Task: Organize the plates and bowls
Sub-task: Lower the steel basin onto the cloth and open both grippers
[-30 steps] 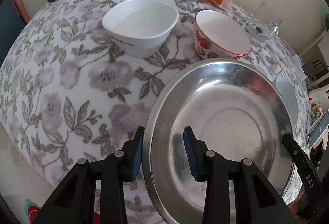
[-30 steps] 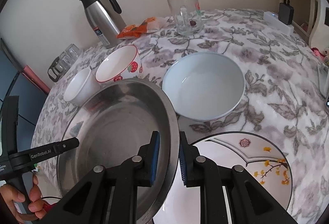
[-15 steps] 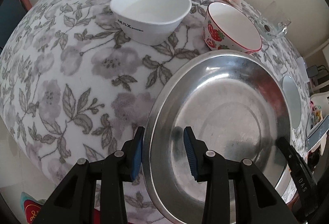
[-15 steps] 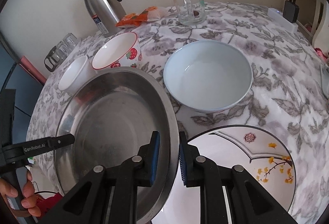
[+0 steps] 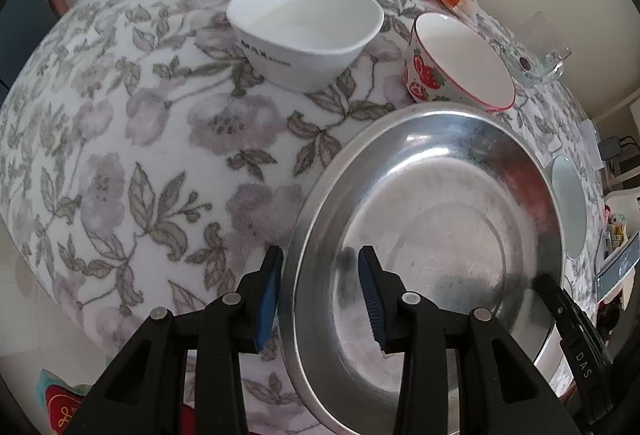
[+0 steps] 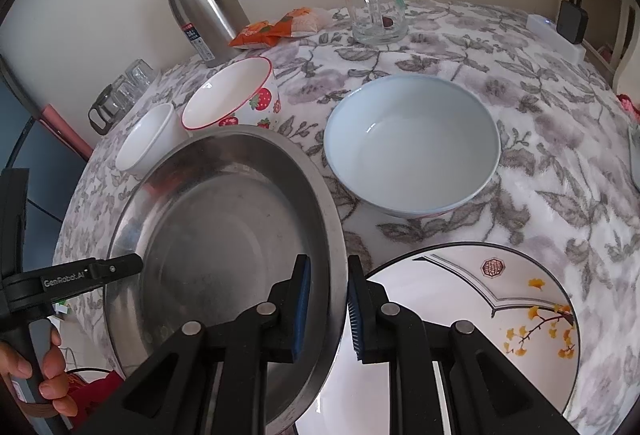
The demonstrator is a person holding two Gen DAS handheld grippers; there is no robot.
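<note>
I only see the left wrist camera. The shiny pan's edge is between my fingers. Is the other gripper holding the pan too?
Observer: Yes. The right gripper is shut on the pan, with one of its fingers inside the rim and one outside.
Child: What's next to the pan on that side?
Observer: A white plate painted with a branch of yellow flowers. The pan's edge overlaps it in the right wrist view. I cannot tell whether they touch.
Child: Any bowl I'm missing?
Observer: A big pale blue bowl, empty, sits beyond the plate. Your view catches only a sliver of it.
</note>
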